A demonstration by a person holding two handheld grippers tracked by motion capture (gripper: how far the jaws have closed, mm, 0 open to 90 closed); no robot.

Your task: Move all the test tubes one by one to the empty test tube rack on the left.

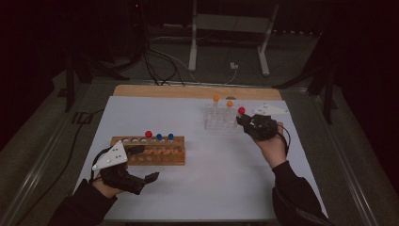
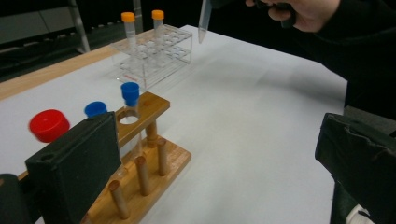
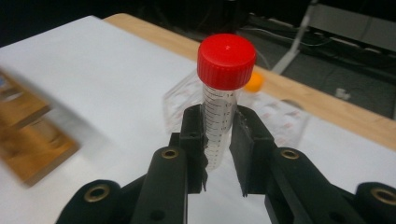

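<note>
My right gripper (image 1: 245, 121) is shut on a clear tube with a red cap (image 1: 241, 110), held upright in the air beside the right end of a clear plastic rack (image 1: 219, 118). In the right gripper view the jaws pinch the graduated tube (image 3: 223, 107) below its cap. Two orange-capped tubes (image 1: 216, 98) stand in the clear rack. A wooden rack (image 1: 150, 151) at the left holds a red-capped tube (image 1: 148, 134) and two blue-capped tubes (image 1: 164, 137). My left gripper (image 1: 147, 163) stands open just in front of the wooden rack's left end, nothing between its jaws (image 2: 215, 163).
A white sheet (image 1: 207, 179) covers the table, with a strip of bare wood (image 1: 188, 91) at the far edge. Beyond it are a metal stand's legs (image 1: 193, 47) and cables on the floor. The wooden rack has several vacant holes (image 2: 128, 119).
</note>
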